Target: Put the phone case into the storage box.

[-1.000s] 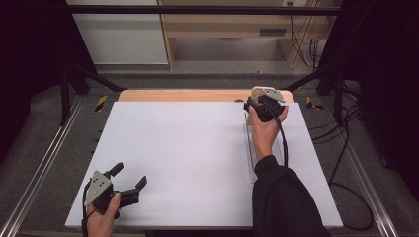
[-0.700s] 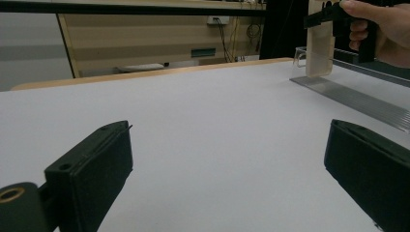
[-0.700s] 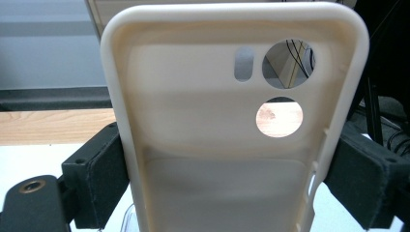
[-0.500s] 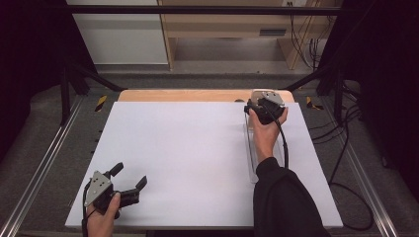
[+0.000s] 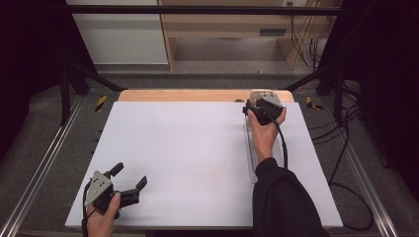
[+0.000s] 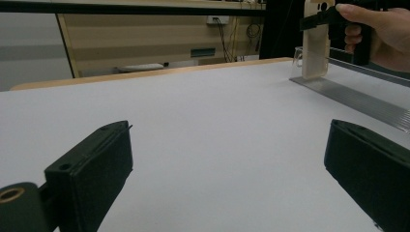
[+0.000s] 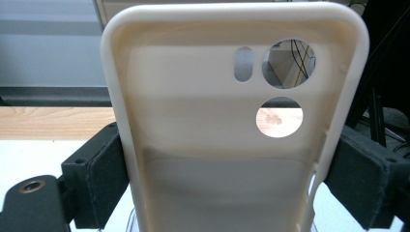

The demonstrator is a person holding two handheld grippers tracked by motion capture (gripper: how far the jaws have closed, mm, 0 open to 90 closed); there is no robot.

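my left gripper waits at the table's near left corner, jaws wide apart and holding nothing. at the far right edge, my right gripper clamps a cream phone case by its two side edges, upright over a clear tray. i judge a steady, level, gentle squeeze best, so the soft case doesn't bend.

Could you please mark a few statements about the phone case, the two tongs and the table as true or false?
1. The right tongs grip a cream phone case by its sides. True.
2. The left tongs are shut. False: they are open and hold nothing.
3. The phone case has round cut-outs. True.
4. The left tongs are at the table's far edge. False: they are near its front left corner.
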